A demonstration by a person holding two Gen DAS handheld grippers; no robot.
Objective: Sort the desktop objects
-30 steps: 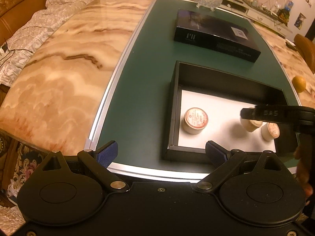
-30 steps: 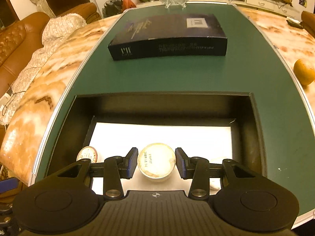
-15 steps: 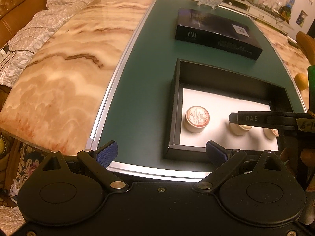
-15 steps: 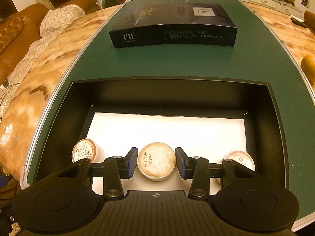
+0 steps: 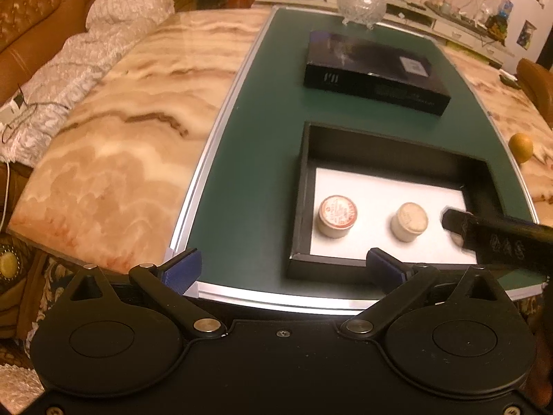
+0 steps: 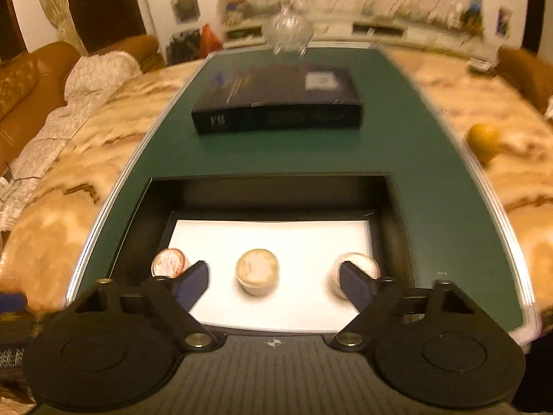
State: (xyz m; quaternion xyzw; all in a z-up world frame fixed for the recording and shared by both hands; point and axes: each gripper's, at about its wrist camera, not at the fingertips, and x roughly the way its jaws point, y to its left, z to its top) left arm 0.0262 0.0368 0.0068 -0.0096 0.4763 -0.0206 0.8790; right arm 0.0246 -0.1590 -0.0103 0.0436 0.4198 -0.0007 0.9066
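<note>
An open black box point(image 5: 300, 190) point(image 6: 166, 186) with a white floor stands on the green mat. Three small round tubs stand in a row inside it: a red-topped one point(image 5: 337, 216) point(image 6: 169, 263) at left, a cream one point(image 5: 409, 221) point(image 6: 257, 271) in the middle, and one at right point(image 6: 356, 266), partly hidden. My right gripper point(image 6: 274, 283) is open and empty, raised above and behind the middle tub; its finger point(image 5: 484, 235) shows in the left wrist view. My left gripper point(image 5: 283, 269) is open and empty at the table's near edge.
A closed black box point(image 5: 373, 72) point(image 6: 276, 103) lies farther back on the mat. A glass lidded bowl point(image 5: 361, 3) stands at the far end. An orange point(image 5: 520, 143) point(image 6: 484, 141) lies on the marble at right. A sofa with a blanket point(image 5: 86, 52) is at left.
My right gripper has opened, let go of the cream tub on the box floor between the other two, and pulled back and up. The left gripper has barely moved.
</note>
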